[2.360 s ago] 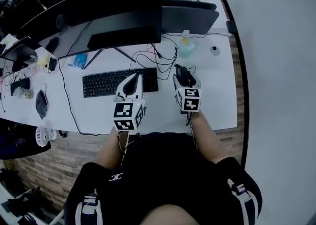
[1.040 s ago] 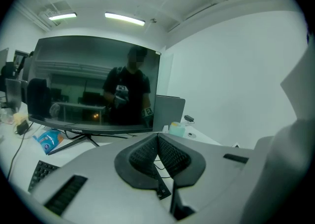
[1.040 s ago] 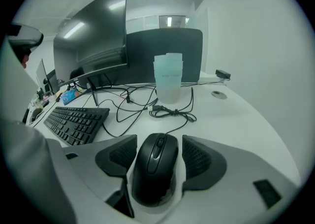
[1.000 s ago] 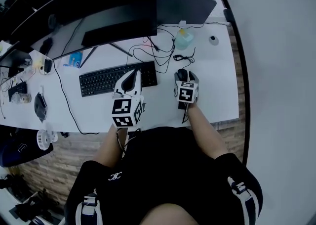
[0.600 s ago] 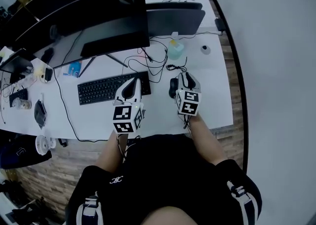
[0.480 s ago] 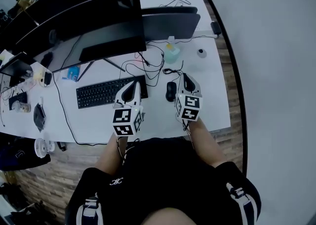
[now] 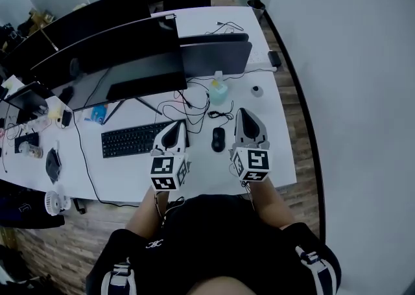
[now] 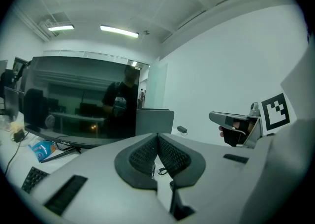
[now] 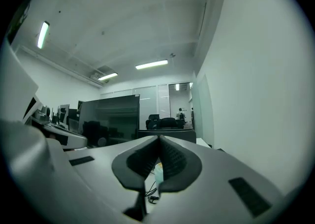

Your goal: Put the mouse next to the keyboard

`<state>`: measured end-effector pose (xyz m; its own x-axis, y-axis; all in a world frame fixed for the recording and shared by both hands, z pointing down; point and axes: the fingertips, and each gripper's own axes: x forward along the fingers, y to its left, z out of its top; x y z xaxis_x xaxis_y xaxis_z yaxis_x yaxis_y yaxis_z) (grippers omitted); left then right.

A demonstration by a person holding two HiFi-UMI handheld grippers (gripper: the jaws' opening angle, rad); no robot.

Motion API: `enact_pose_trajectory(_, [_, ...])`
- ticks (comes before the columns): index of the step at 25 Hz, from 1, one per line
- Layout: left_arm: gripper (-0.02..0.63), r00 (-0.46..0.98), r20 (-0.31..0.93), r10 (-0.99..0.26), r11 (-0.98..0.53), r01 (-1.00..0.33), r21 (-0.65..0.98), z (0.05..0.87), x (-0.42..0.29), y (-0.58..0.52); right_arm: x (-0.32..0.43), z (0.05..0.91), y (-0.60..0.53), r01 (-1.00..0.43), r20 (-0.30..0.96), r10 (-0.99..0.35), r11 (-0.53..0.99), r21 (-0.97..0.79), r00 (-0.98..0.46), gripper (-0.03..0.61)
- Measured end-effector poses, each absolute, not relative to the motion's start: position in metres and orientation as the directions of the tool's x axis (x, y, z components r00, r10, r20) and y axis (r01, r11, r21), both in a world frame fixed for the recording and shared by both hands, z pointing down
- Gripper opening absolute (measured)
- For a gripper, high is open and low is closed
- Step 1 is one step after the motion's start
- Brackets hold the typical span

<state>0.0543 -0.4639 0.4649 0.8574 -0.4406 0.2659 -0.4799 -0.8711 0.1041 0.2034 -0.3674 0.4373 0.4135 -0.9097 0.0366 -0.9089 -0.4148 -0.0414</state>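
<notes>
desk [image 7: 275,148]: smooth white top, slight sheen. mouse [image 7: 218,139] & keyboard [image 7: 133,139]: black matt plastic. monitor [image 8: 78,105] screen glossy, mirrors the room. left gripper [image 8: 158,137] & right gripper [image 9: 158,139]: matt grey plastic shells; pads [image 8: 142,155] dark, finely ribbed, rubbery-looking. floor [image 7: 58,238]: wood planks. person's shorts [image 7: 214,235]: black cloth.

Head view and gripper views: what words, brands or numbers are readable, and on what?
None can be read.
Marker cubes: black-and-white squares, no letters.
Monitor, lower edge: small print, too blurred.
Blue packet: print too blurred.
Trousers: white emblem, not legible.
</notes>
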Motion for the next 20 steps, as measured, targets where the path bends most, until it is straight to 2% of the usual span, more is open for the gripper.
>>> enact_pose_trajectory(20, [0.012,0.829,0.237,-0.507,-0.838,-0.538,0.089,0.449,0.046,-0.465,0.201,0.436,-0.362,-0.909,0.043,-0.911,-0.412,-0.058,0.41,0.014])
